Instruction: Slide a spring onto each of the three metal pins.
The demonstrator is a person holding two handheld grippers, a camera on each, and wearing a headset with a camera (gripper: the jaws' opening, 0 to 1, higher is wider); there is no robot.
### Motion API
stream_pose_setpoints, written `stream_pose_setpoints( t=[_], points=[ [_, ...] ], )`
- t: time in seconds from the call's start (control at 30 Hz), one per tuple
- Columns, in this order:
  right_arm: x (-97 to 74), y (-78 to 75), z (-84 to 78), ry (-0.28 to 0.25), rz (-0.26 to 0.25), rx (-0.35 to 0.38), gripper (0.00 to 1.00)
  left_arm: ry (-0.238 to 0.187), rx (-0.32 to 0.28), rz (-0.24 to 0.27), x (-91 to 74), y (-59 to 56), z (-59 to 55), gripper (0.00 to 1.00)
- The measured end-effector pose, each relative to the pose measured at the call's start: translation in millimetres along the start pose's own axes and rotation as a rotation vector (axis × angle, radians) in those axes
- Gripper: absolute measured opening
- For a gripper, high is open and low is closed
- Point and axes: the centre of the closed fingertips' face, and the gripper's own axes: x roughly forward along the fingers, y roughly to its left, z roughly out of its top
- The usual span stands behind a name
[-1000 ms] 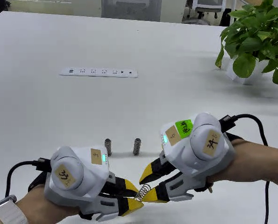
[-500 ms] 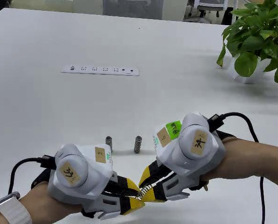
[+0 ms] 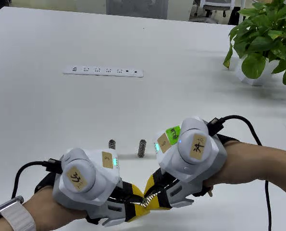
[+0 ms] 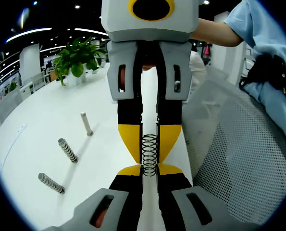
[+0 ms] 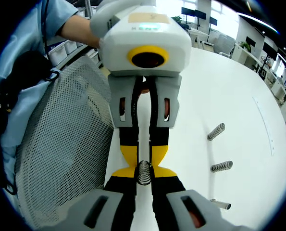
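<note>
A small loose spring (image 3: 150, 197) hangs between my two grippers near the table's front edge. My left gripper (image 3: 139, 204) is shut on its near end (image 4: 149, 166). My right gripper (image 3: 155, 191) faces it tip to tip, with its yellow fingers pressed against both sides of the same spring (image 5: 143, 172). Two upright pins (image 3: 112, 144) (image 3: 142, 148) just beyond the grippers each carry a spring. The left gripper view shows a bare pin (image 4: 86, 123) standing past those two. The same bare pin (image 5: 219, 204) lies nearest in the right gripper view.
A white power strip (image 3: 103, 71) lies on the white table (image 3: 46, 110) farther back. A potted plant (image 3: 260, 38) stands at the far right. A mesh chair (image 4: 239, 159) sits beyond the table's front edge. A black cable (image 3: 258, 144) trails from the right gripper.
My right gripper has drifted left and down toward the left one. Its jaws have narrowed from wide open to closed around the spring. The left gripper keeps hold of the spring.
</note>
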Motion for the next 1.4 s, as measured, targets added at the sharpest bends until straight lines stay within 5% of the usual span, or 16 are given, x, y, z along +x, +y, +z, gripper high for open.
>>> stream_pose_setpoints(
  t=[0.43, 0.97, 1.27, 1.4],
  points=[
    [-3.6, -3.8, 3.0, -0.015, -0.005, 0.011, 0.12, -0.029, -0.031, 0.036, 0.5, 5.0, 1.4, 0.12],
    [-14.2, -12.0, -8.5, 0.0, -0.039, 0.021, 0.12, -0.115, -0.209, 0.187, -20.0, 26.0, -9.8, 0.4],
    [-21.2, -20.8, -15.1, 0.018, -0.052, 0.019, 0.12, -0.151, -0.259, 0.272, -35.9, 34.9, -18.5, 0.56],
    [-23.8, -23.9, -16.1, 0.024, -0.057, 0.016, 0.12, -0.222, -0.309, 0.321, -46.4, 40.7, -14.4, 0.66]
  ],
)
